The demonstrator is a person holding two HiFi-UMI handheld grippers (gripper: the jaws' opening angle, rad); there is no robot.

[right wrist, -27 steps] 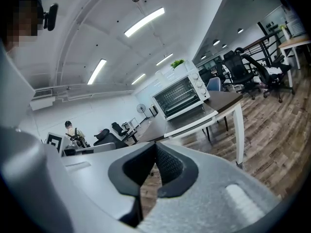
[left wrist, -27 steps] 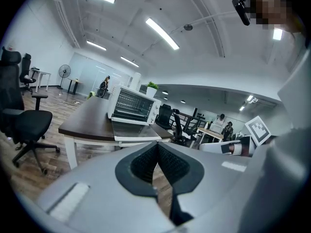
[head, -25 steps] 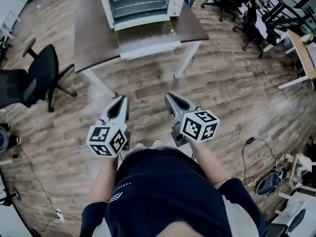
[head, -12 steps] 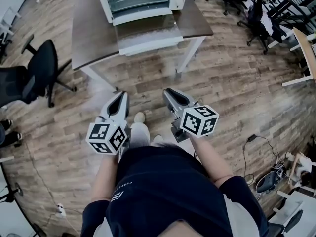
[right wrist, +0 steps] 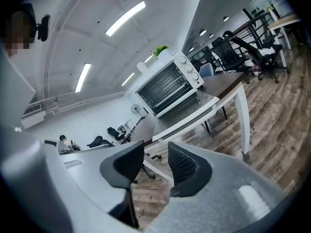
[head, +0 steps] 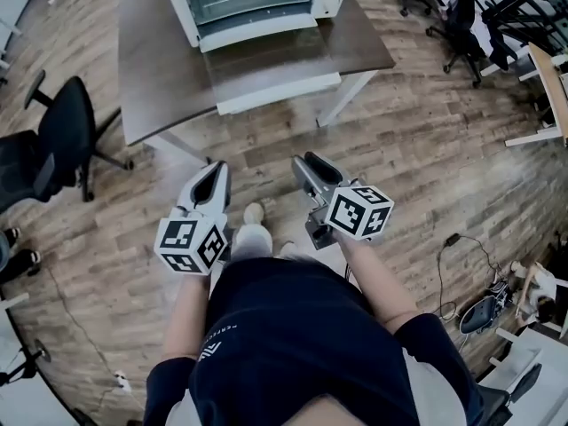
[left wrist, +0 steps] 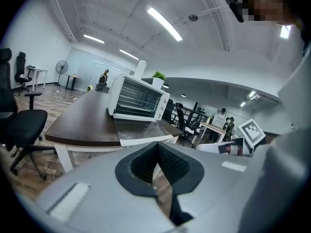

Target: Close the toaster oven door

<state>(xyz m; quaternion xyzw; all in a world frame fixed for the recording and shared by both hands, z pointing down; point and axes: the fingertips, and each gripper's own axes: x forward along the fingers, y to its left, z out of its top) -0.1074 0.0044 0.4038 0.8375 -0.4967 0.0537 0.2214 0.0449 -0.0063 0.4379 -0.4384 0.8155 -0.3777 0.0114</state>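
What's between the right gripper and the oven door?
Only bare wooden floor, the head view shows. The right gripper has just been opening its jaws, nothing between them, short of the oven door.

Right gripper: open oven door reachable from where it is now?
Probably not yet: the right gripper, fingers just opened with nothing between them, hangs over floor short of the door. Nothing blocks the way; step closer.
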